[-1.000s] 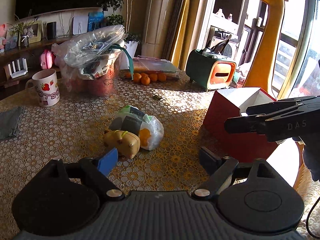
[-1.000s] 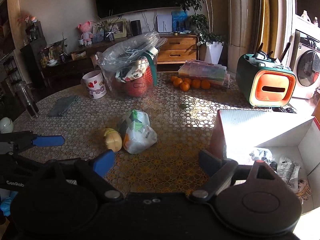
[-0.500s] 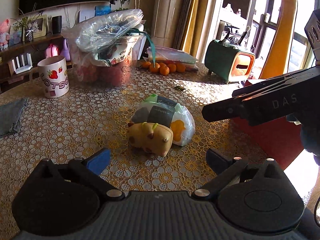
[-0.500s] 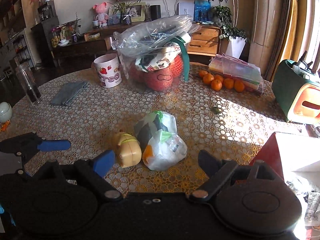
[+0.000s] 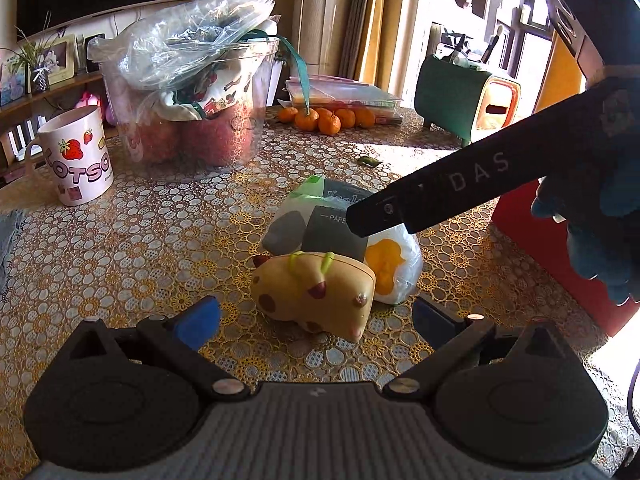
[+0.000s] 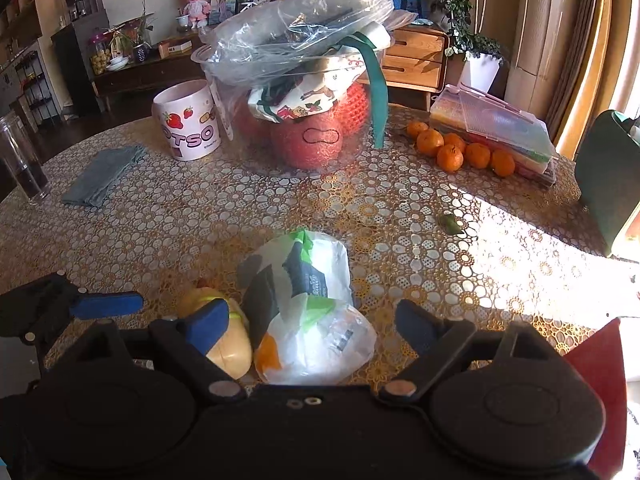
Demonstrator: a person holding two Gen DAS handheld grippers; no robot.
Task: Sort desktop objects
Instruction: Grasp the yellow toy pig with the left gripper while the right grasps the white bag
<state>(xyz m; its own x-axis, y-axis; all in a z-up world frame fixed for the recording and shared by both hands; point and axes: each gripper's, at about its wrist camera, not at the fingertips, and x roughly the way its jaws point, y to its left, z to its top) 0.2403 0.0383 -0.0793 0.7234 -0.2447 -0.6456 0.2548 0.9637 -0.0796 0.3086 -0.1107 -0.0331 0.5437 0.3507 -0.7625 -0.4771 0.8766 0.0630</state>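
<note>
A yellow spotted animal toy (image 5: 316, 288) lies on the lace-patterned table (image 5: 140, 248), touching a white plastic bag (image 5: 394, 270) of small packets. My left gripper (image 5: 316, 320) is open wide just in front of the toy, a blue pad on either side of it, touching nothing. My right gripper (image 6: 312, 326) is open over the bag (image 6: 312, 300), with the toy (image 6: 232, 356) beside its left pad. The right tool's black side bar (image 5: 440, 196) crosses above the bag, held by a blue-gloved hand (image 5: 600, 220). One left finger (image 6: 106, 305) shows at the left.
A red box (image 5: 560, 264) stands open at the right table edge. Behind are a strawberry mug (image 5: 78, 160), a clear tub (image 5: 192, 100) stuffed with bags, several oranges (image 5: 324, 120), a green tissue holder (image 5: 460, 92), a grey cloth (image 6: 100, 176) and a glass (image 6: 20, 164).
Both grippers have come down and closer to the toy and bag. The left jaws have spread wider. The right gripper has swung left, away from the red box, over the bag.
</note>
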